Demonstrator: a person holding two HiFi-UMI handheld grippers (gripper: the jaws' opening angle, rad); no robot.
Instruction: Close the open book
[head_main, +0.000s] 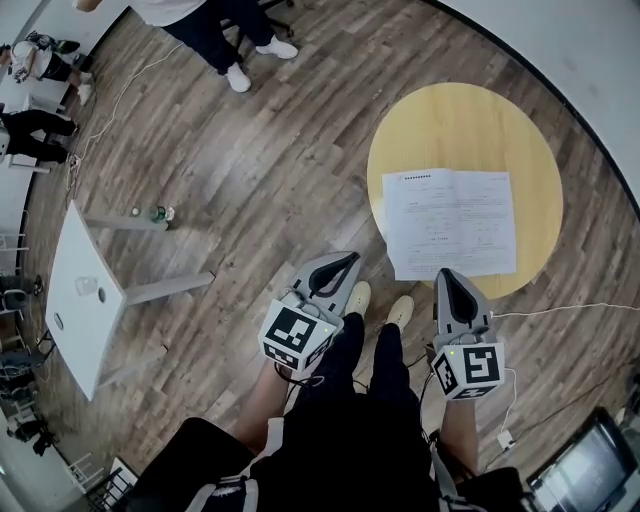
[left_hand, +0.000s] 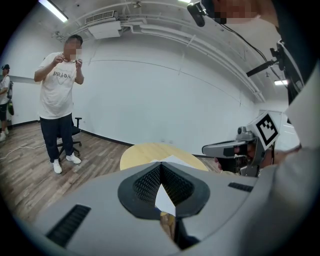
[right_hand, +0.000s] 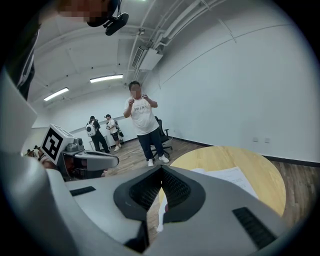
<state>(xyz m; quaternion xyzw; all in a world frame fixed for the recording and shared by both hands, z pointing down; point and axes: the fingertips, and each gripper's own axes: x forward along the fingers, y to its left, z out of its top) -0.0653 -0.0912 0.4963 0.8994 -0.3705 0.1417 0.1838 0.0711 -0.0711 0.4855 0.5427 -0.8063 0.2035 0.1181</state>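
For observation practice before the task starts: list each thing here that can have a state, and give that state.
Book, open, lying flat on the round table.
Left hand-held gripper, shut, nothing held.
Right hand-held gripper, shut, nothing held.

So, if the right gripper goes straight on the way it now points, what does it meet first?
The right gripper would probably meet the open book, at its near edge on the round table; depth is unclear.
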